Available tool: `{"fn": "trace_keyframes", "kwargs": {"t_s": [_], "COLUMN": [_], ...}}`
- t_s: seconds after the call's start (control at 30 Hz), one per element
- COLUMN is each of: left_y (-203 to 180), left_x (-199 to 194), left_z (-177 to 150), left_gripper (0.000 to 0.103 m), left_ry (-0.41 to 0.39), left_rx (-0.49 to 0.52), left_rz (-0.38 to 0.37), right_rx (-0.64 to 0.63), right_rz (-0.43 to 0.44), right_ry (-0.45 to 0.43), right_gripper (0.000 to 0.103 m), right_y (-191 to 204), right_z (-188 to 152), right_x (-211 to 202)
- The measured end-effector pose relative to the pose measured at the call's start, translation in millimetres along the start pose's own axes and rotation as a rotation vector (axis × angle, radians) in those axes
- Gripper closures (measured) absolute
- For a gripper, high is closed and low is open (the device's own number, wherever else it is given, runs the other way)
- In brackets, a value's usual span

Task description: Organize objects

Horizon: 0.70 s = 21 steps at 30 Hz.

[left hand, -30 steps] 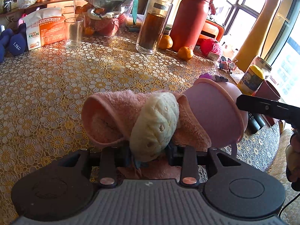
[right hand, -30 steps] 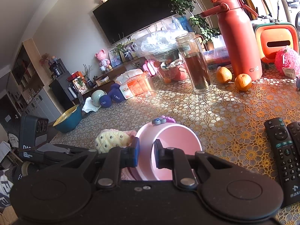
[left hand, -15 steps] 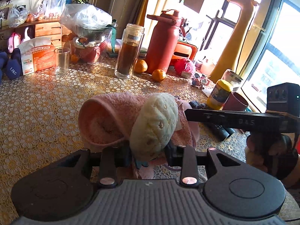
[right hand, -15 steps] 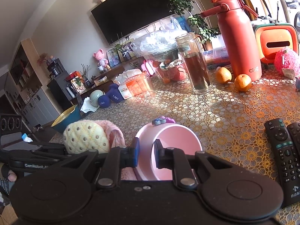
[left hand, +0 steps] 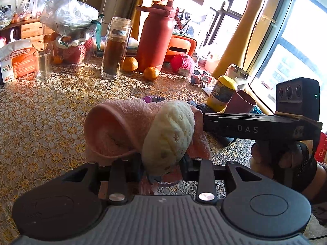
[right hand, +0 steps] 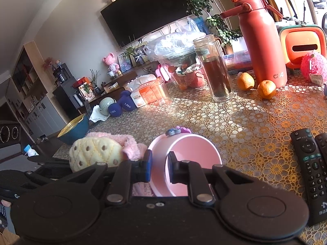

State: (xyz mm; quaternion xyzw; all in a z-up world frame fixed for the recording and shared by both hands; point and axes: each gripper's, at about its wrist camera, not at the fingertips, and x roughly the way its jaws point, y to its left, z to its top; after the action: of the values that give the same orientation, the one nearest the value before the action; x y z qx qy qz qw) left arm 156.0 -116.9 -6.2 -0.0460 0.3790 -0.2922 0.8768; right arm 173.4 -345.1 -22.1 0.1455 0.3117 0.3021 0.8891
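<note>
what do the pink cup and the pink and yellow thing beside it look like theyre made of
Pink cup: likely plastic or glazed ceramic, with smooth walls and a soft, even sheen. Pink and yellow cloth: plush terry-like fabric with fuzzy pile; the yellow part is quilted and dotted, probably stuffed.

The left tool (left hand: 161, 170) has its fingertips buried under the yellow plush (left hand: 169, 136) and pink towel (left hand: 114, 126), so the contact itself is out of sight. In the right wrist view, the pink cup's (right hand: 190, 155) base is hidden behind the right tool (right hand: 160, 168). The remote controls (right hand: 312, 169) run off the right edge. The label on the glass bottle (left hand: 115, 49) is too small to read.
</note>
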Motion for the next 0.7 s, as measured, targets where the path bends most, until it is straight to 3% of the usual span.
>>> {"fn": "trace_keyframes", "kwargs": {"t_s": [0.33,0.7], "left_y": [7.9,33.5], "left_x": [6.4,13.7], "left_z": [3.9,0.9], "left_gripper": [0.07,0.07], "left_ry": [0.004,0.029], "left_rx": [0.001,-0.021], "left_rz": [0.025,0.11], "right_rx": [0.004,0.008], "right_rz": [-0.001,0.001], "right_ry": [-0.01,-0.012], "right_gripper": [0.088,0.088], "right_y": [-2.1,-2.4], "right_z": [-0.8,-0.4], "right_x": [-0.4,-1.3]}}
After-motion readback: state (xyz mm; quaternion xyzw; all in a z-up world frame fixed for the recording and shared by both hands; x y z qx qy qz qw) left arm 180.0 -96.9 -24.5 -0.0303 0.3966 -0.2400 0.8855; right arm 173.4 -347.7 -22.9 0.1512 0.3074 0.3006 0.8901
